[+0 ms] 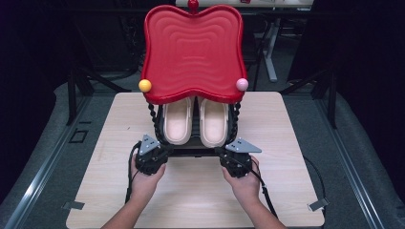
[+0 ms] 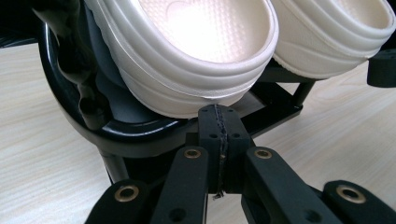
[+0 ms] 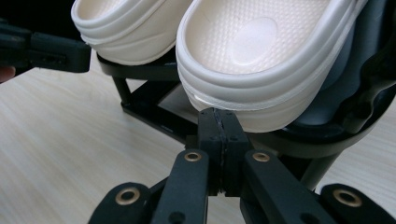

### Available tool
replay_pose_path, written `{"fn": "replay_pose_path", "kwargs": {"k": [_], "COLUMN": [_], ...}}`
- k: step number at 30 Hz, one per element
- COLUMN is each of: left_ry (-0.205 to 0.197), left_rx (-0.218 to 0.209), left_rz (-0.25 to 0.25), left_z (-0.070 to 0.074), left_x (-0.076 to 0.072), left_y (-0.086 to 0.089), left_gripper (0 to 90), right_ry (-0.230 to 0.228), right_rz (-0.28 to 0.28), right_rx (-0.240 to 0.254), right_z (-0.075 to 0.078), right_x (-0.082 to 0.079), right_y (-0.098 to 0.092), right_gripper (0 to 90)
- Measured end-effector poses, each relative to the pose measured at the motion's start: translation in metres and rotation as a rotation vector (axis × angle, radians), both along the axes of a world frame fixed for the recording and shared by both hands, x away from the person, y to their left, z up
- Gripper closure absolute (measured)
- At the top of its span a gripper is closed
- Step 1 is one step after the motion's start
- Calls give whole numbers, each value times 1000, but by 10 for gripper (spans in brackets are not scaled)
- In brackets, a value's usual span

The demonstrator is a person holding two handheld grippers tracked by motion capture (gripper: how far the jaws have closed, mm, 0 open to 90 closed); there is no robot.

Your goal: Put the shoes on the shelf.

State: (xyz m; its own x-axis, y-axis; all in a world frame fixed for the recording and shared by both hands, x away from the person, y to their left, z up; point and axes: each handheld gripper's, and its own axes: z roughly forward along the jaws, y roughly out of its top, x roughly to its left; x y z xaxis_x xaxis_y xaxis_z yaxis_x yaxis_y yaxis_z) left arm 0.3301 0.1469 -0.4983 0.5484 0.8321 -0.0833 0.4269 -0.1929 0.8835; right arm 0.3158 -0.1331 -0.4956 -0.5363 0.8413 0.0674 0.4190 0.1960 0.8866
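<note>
A pair of cream slippers stands side by side on the lower shelf of a black rack (image 1: 191, 151), heels toward me. The left slipper (image 1: 177, 120) (image 2: 201, 56) is right above my left gripper (image 1: 167, 149) (image 2: 218, 112). That gripper's jaws are pressed together with nothing between them, tips just under the heel. The right slipper (image 1: 214, 121) (image 3: 261, 51) hangs over my right gripper (image 1: 220, 152) (image 3: 218, 114), which is also shut and empty at the rack's front rail. Whether the tips touch the heels I cannot tell.
A red wavy tray (image 1: 191, 52) tops the rack and overhangs the slippers, with a yellow ball (image 1: 144, 85) and a pink ball (image 1: 242, 84) at its front corners. The rack stands on a light wooden table (image 1: 191, 200). Dark floor and desk legs lie behind.
</note>
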Motion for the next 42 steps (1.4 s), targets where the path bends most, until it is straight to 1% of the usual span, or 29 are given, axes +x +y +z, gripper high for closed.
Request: {"fn": "replay_pose_path", "kwargs": {"k": [5, 6, 9, 10, 11, 12, 13, 15, 16, 20, 25, 27, 29, 30, 33, 34, 35, 36, 38, 39, 42], "left_ry": [3, 2, 4, 11, 10, 10, 9, 4, 4, 13, 21, 18, 18, 14, 15, 11, 6, 0, -9, -12, -33], "left_rx": [6, 7, 4, 6, 5, 4, 4, 10, 10, 6, -3, -1, -1, -3, -2, 5, 5, -3, -11, -13, -13], "left_rz": [-1, 2, 9, 7, 10, 10, 11, 14, 16, 24, 16, 14, 9, 11, 5, 8, 10, 11, 10, 10, 17], "left_z": [1, 1, 0, 1, 0, 0, 0, -1, -1, -3, -3, -3, -3, -4, -4, -3, -3, -2, 1, 2, 6], "left_x": [4, 5, 9, 10, 11, 11, 12, 13, 13, 17, 19, 20, 20, 20, 20, 19, 18, 17, 14, 13, 8], "left_y": [-4, -5, -7, -7, -7, -7, -8, -8, -9, -7, -7, -10, -11, -12, -13, -13, -12, -11, -9, -7, -4], "left_gripper": [900, 900, 900, 900, 899, 899, 899, 899, 899, 896, 896, 895, 895, 894, 884, 877, 868, 867, 865, 862, 850], "right_ry": [-1, -3, 0, 5, 3, 9, 10, 4, 10, 7, 9, 7, 19, 14, 13, 13, 19, 15, 12, 9, -4], "right_rz": [-21, -18, -29, -28, -35, -32, -29, -34, -33, -35, -45, -55, -51, -53, -50, -48, -41, -48, -41, -36, -29], "right_rx": [8, 12, 4, -1, 4, -9, -3, 7, 3, 8, 12, 18, 11, 27, 25, 25, 13, 19, 33, 32, 38], "right_z": [0, 0, 1, 1, 1, 1, 1, 0, -1, -2, -2, -4, -4, -4, -4, -4, -4, -4, -3, -2, 2], "right_x": [9, 10, 16, 18, 19, 20, 22, 23, 24, 27, 30, 32, 34, 34, 34, 34, 33, 33, 30, 28, 22], "right_y": [-1, -1, 0, 1, 2, 2, 3, 4, 4, 6, 6, 6, 6, 6, 7, 7, 6, 7, 5, 4, 0], "right_gripper": [897, 897, 897, 896, 896, 896, 895, 894, 894, 896, 895, 893, 894, 893, 881, 873, 863, 858, 851, 843, 811]}}
